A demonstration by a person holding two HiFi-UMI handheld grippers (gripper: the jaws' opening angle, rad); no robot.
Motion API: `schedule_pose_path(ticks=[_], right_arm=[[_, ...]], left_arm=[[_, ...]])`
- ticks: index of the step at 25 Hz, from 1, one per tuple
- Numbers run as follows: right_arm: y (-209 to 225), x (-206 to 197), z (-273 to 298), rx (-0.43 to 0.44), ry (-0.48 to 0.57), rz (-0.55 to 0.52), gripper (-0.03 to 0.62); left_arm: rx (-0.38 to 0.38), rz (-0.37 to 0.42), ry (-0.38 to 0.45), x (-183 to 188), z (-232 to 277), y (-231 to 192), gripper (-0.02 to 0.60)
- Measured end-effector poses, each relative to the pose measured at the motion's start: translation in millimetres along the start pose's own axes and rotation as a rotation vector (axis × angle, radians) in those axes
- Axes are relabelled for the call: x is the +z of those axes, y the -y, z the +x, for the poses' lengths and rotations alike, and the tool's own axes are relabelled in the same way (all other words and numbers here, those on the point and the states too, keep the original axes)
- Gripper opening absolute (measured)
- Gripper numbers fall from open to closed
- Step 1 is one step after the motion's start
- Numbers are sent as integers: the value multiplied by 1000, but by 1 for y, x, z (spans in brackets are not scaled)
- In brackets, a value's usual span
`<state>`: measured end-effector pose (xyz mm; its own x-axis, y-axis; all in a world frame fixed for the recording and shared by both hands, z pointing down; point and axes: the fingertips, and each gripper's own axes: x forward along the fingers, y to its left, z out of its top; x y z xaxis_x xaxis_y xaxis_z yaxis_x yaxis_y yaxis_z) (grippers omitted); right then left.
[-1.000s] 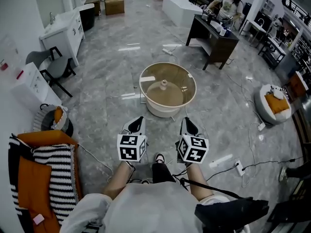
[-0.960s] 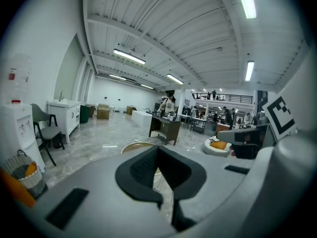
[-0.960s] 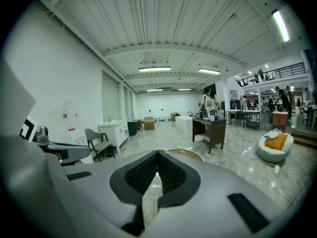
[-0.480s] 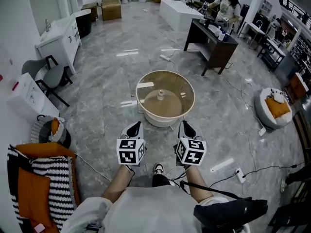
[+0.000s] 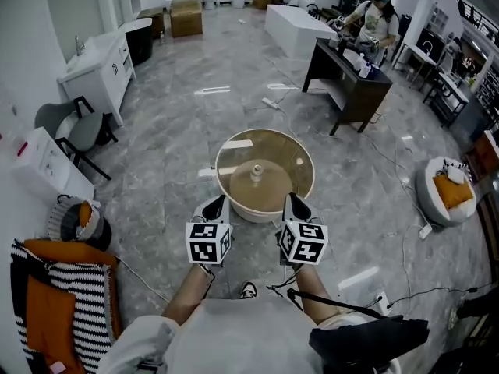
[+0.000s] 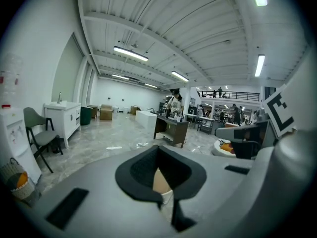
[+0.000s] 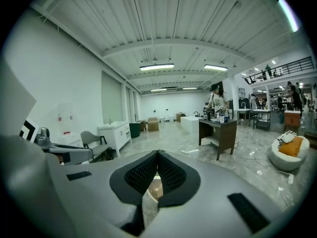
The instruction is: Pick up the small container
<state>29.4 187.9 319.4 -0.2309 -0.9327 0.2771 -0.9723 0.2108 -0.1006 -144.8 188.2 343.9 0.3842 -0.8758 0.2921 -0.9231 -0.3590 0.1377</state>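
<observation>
A small beige container [image 5: 256,171] with a knob lid stands at the middle of a round glass-topped table [image 5: 302,162] on the floor ahead of me. Both grippers are held level in front of my body, just short of the table's near rim. The left gripper [image 5: 216,203] has its jaws closed together with nothing between them, and it points over the table [image 6: 159,182]. The right gripper [image 5: 291,201] is also shut and empty. Through the gap below its jaws a bit of the glass top [image 7: 154,188] shows.
A dark desk [image 5: 348,72] with a person [image 5: 373,14] at it stands far right. A white cabinet [image 5: 97,61] and grey chair [image 5: 74,131] are at the left. A beanbag [image 5: 448,189], cables and a power strip [image 5: 359,277] lie right; striped fabric [image 5: 47,302] lies near left.
I have walked forward: the round table has drawn closer and now sits just beyond the gripper tips. Both grippers stay shut and side by side.
</observation>
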Motion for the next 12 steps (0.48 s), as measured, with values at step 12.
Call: schedule_pose_path(ticks=[12], right_arm=[[82,15,69,-9,-9,64,23]], left_arm=[[38,22,-17,20,84,11,8]])
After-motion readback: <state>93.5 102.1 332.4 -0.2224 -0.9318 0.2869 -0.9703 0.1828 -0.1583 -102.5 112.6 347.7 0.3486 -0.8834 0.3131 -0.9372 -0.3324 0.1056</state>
